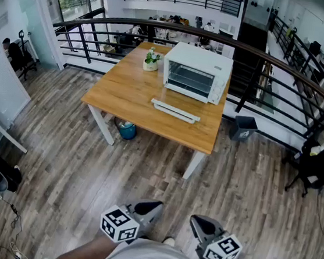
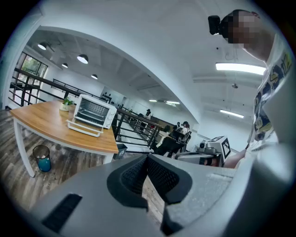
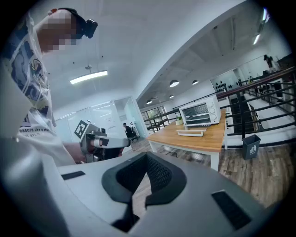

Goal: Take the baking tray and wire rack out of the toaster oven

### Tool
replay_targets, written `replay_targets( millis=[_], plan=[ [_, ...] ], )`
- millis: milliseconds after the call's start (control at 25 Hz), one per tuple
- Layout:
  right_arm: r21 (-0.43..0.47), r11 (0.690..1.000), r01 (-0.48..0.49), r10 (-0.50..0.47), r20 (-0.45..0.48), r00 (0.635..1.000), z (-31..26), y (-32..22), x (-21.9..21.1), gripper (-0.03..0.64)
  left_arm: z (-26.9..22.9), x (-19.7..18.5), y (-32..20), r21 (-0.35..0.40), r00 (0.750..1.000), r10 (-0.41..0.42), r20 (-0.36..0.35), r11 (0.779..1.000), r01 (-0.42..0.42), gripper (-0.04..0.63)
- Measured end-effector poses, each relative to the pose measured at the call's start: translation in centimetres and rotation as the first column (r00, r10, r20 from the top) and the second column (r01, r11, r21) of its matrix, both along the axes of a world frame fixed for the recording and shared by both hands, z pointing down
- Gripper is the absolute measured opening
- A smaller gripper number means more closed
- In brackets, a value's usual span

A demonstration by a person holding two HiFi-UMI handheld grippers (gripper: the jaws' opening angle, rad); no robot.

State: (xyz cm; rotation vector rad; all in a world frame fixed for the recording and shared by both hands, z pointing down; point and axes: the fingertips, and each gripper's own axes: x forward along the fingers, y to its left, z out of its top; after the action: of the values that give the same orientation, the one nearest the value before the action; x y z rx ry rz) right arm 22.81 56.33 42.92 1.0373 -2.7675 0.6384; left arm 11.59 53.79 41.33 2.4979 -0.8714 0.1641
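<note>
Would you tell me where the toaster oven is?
In the head view, the toaster oven stands far right on the wooden table, beside a potted plant.

On the tabletop [image 1: 131, 96] the toaster oven [image 1: 196, 73] stands toward the back, a potted plant [image 1: 152, 60] just left of it.

Wooden table [image 1: 125, 95] on plank floor [image 1: 74, 174] (black railing [image 1: 251, 81] behind)

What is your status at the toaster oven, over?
Left gripper and right gripper shut, empty. Toaster oven on table, far ahead, not reached. Only floor between.
</note>
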Motion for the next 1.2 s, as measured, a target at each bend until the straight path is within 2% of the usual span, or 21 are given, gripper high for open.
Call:
replay_targets(
  millis=[160,400,600,800,1000,1200],
  plan=[
    [0.012,1.000,-0.019,0.019,0.001,1.000,0.0,-2.0,-3.5,-0.005,-0.2,-3.6,-2.2,-0.004,1.000,0.012,-0.006,1.000,-0.013,0.003],
    [0.000,0.999,-0.043,0.043,0.002,0.999,-0.4,-5.6,-9.4,-0.005,-1.0,-8.7,-6.2,0.060,0.997,0.081,-0.001,0.995,-0.081,0.003],
    [0.008,0.996,-0.087,0.087,0.002,0.996,-0.1,-8.3,-14.4,-0.003,0.1,-13.9,-8.9,0.037,0.995,0.098,-0.021,0.995,-0.097,0.003],
    [0.006,0.992,-0.126,0.126,-0.016,0.992,0.1,-11.0,-17.8,0.017,1.5,-17.7,-12.4,0.018,0.994,0.105,-0.006,0.994,-0.105,0.005],
    [-0.004,0.989,-0.146,0.146,-0.040,0.988,0.3,-14.8,-18.4,0.034,2.0,-18.9,-16.5,0.006,0.997,0.074,-0.021,0.997,-0.074,0.009],
    [0.010,0.993,-0.121,0.121,-0.035,0.992,-0.5,-21.3,-17.5,0.038,1.4,-17.3,-22.4,0.006,0.998,0.067,-0.018,0.998,-0.067,0.049]
  ],
)
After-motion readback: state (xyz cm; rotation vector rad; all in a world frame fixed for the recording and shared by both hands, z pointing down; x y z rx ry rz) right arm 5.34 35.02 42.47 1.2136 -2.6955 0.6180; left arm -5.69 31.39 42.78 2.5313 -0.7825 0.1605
